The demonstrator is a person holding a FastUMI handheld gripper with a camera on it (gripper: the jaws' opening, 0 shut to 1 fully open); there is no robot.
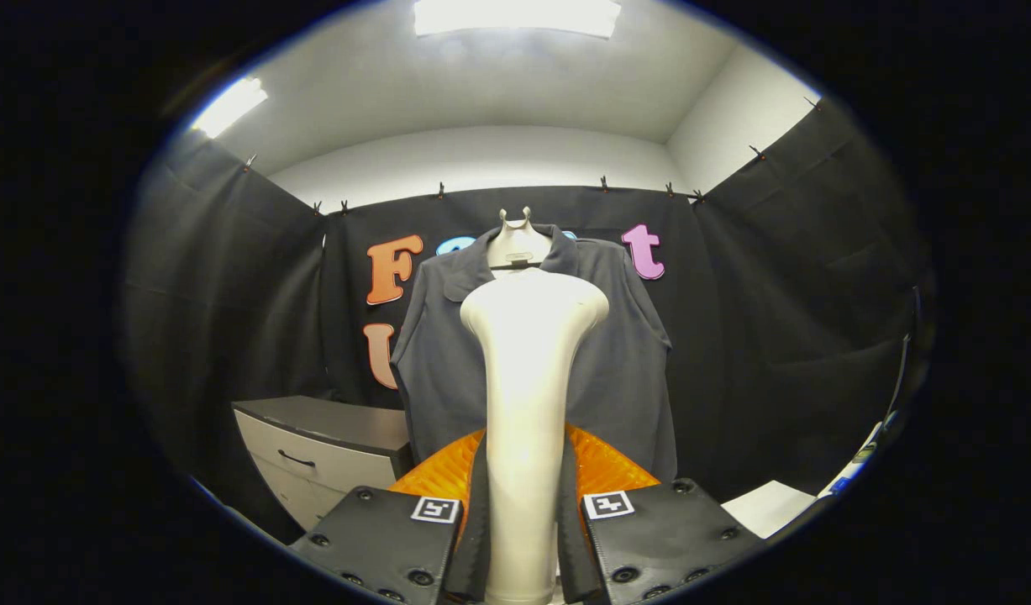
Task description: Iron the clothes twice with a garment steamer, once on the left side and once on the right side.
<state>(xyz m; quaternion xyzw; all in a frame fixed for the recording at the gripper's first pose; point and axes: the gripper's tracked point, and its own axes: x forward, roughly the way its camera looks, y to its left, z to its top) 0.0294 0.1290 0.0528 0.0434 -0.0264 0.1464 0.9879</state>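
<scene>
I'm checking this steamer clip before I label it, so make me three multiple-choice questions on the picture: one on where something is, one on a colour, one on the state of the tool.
1. Where does the shirt hang relative to the steamer?
A. Beyond it, on a hanger in front of the black cloth wall
B. Folded on the cabinet
C. Draped over the tool

2. What colour is the steamer?
A. Orange
B. Cream white
C. Purple

3. What is the tool doing?
A. Open, with nothing between its fingers
B. Shut on the steamer's handle
C. Shut on the shirt's collar

Answers:
1. A: the dark grey shirt hangs upright behind the steamer's head, apart from the cabinet lower down beside it.
2. B: its handle and head are pale cream; the orange belongs to the tool's body behind it.
3. B: both black fingers press against the handle's sides.
</scene>
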